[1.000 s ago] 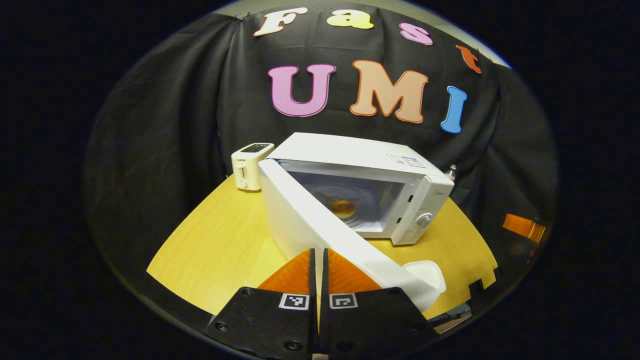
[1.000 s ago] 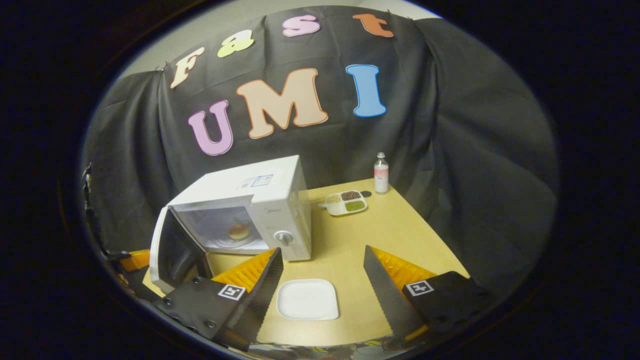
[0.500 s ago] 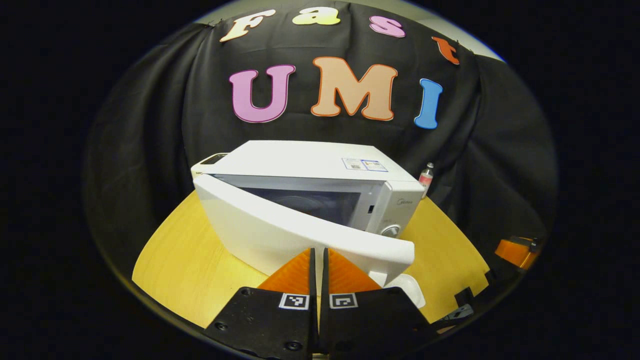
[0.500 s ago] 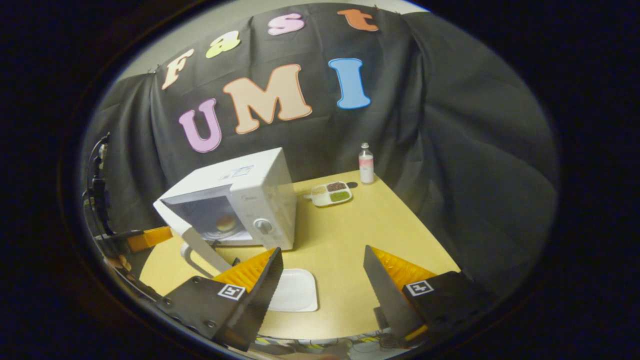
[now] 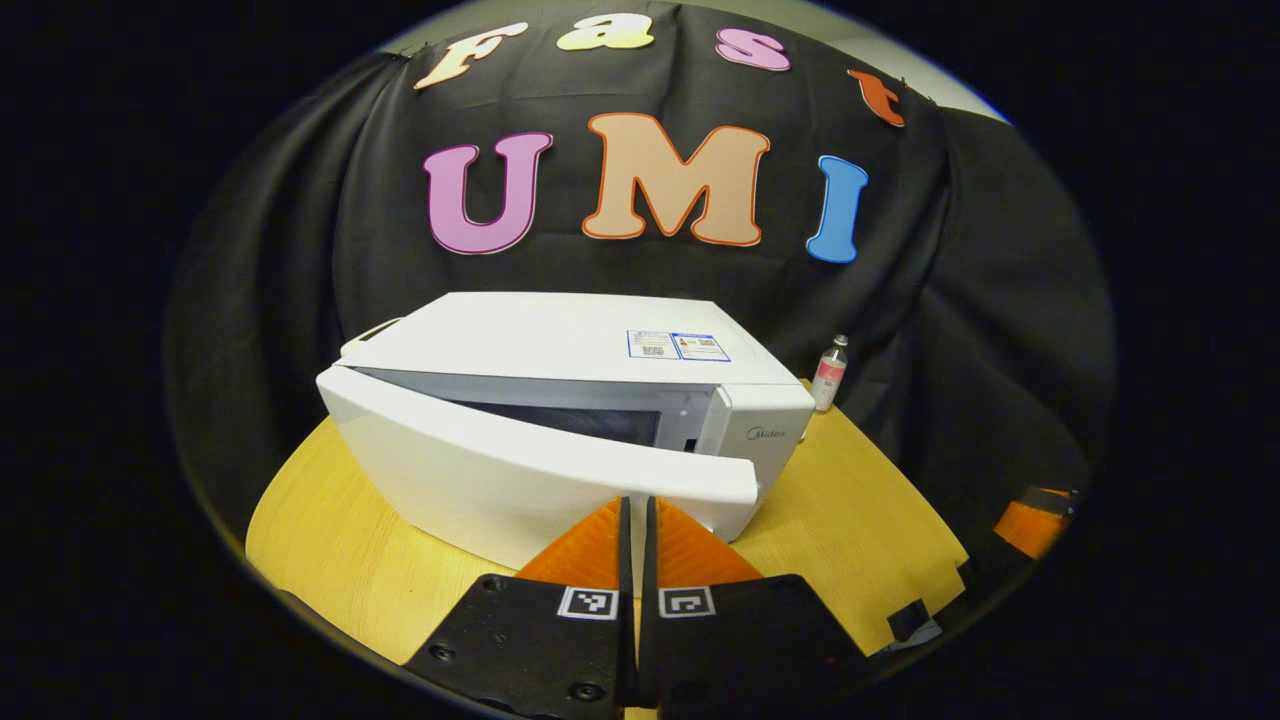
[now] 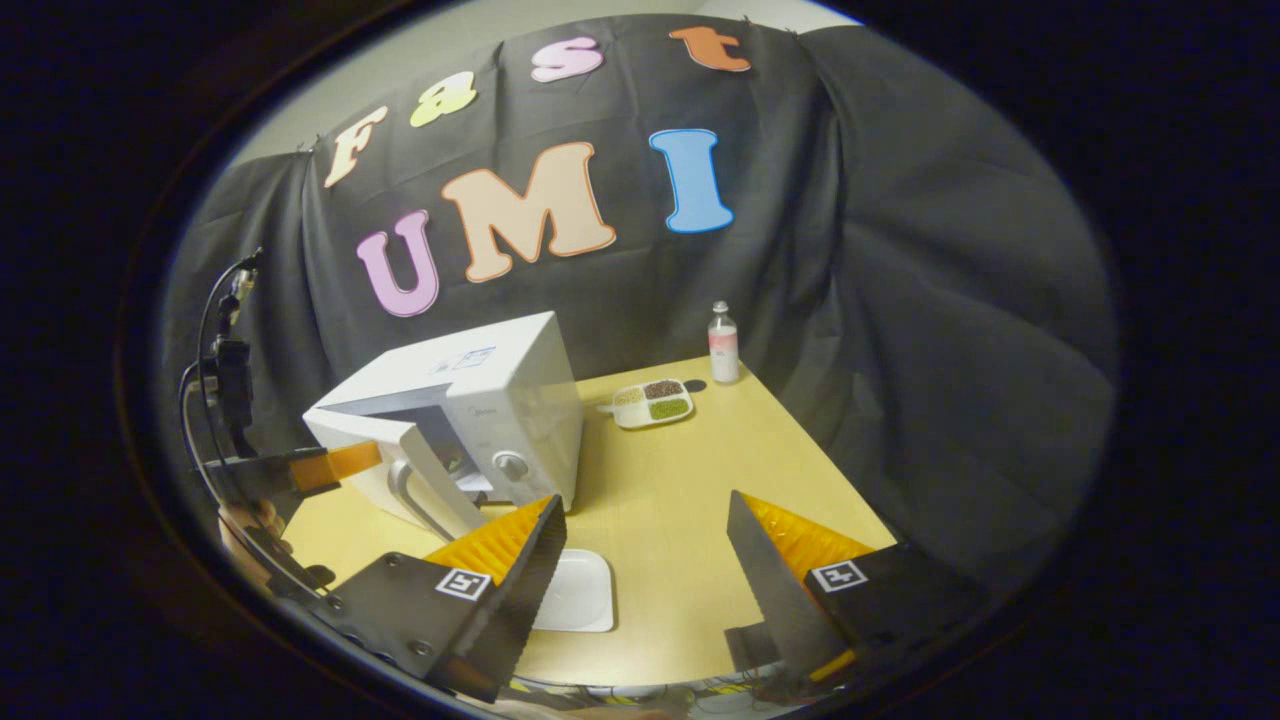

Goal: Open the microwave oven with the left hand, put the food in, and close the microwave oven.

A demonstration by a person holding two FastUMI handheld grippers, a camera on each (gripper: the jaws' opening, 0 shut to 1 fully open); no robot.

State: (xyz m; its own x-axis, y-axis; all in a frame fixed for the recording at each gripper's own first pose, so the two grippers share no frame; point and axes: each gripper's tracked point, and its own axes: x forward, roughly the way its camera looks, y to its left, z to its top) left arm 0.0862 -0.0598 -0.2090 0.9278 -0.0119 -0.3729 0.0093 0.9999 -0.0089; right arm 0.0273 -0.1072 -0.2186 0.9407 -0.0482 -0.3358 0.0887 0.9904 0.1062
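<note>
L gripper point(image 5: 636, 515) fingers pressed together, empty, tips against microwave point(image 5: 560, 350) door point(image 5: 520, 470), which is ajar. R gripper point(image 6: 640, 520) wide open, empty, above plate point(image 6: 575, 592) on table point(image 6: 680, 480). Food hidden.

Both tools, 1 pressed together and 1 spread

The left tool point(image 5: 635, 520) has its 2 fingers closed against each other, nothing between them, pointing level ahead; from the right gripper view it shows at far left point(image 6: 335, 463). The right tool point(image 6: 645, 560) holds its 2 fingers wide apart, empty, angled downward.
</note>
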